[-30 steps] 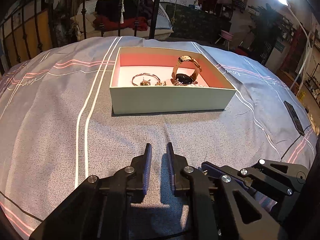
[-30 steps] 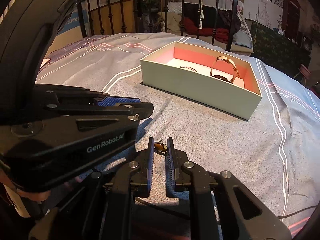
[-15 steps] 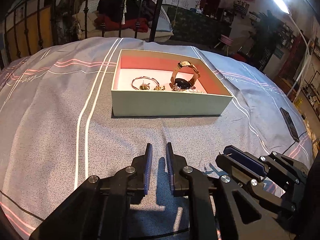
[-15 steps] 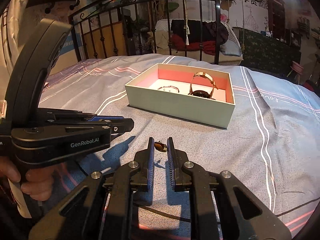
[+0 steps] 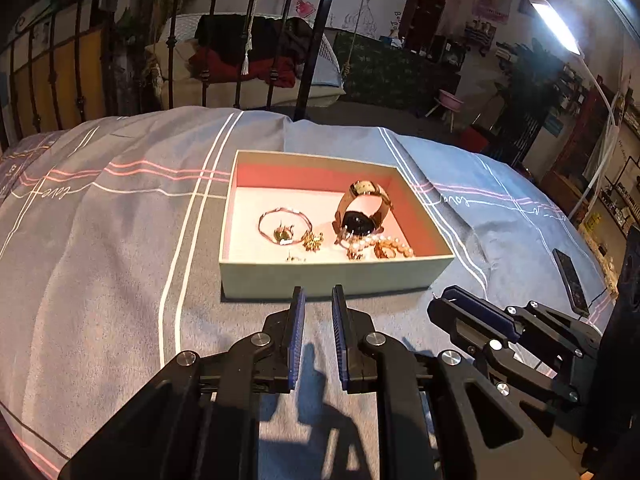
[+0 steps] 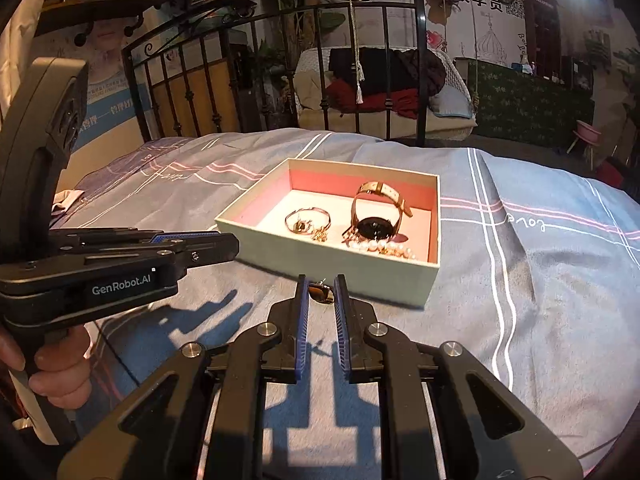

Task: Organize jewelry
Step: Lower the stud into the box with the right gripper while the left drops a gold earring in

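Grey-blue bedding [image 5: 120, 248] with white and pink stripes carries a pale green box [image 5: 332, 276] with a pink lining, and both wrist views look down into it from the near side. In the left wrist view the box floor shows a thin bangle [image 5: 284, 226], a watch [image 5: 362, 212] standing on its strap with the dark face toward the camera, a string of pearls [image 5: 384, 246] along the near wall, and small gold pieces [image 5: 313, 240] between them. The left gripper [image 5: 318, 300] is closed down to a narrow slot with nothing between its blue pads, hovering just short of the box's near wall. Only this view shows a dark phone [image 5: 570, 276] lying on the bedding to the right, and a lit lamp [image 5: 554, 26] beyond. The right wrist view shows what the left cannot: the right gripper [image 6: 321, 290] is pinched on a small gold ring with a dark stone [image 6: 321, 293], held at its fingertips above the bedding, just in front of the box [image 6: 340, 276]. It also shows the left gripper from the side with a hand [image 6: 52, 368] wrapped round its handle.
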### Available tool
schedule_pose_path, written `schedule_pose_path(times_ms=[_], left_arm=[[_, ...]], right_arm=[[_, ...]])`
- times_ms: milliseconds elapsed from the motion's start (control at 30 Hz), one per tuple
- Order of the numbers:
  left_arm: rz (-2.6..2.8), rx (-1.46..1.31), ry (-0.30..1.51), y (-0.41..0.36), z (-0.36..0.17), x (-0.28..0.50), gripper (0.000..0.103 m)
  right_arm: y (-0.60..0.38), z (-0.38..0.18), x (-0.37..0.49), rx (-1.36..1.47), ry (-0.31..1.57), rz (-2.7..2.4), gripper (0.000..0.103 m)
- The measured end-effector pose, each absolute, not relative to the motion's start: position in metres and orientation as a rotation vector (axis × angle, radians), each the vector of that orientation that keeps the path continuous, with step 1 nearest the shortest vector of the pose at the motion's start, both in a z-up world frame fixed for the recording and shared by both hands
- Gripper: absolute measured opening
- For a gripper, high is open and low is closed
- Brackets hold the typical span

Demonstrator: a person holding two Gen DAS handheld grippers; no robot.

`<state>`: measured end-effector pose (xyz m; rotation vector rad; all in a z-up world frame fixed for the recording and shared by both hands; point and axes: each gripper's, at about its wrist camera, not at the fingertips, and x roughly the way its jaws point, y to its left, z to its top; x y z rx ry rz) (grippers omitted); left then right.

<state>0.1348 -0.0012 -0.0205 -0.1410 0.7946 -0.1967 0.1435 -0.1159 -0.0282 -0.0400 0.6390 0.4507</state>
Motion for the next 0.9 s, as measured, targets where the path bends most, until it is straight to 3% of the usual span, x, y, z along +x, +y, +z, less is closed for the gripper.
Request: schedule_pose_path(times_ms=[333,900], left_arm=[[-0.165,-0.154,0.793,-0.012,-0.001,0.204,0.013],[-0.129,-0.104,0.907,-0.017,-0.04,0.243,0.014]], right_arm=[[-0.109,-0.007,0.219,-0.069,0.634,0.384,0.014],[-0.104,-0.031,0.245,-0.102,0.722,0.398,0.014]])
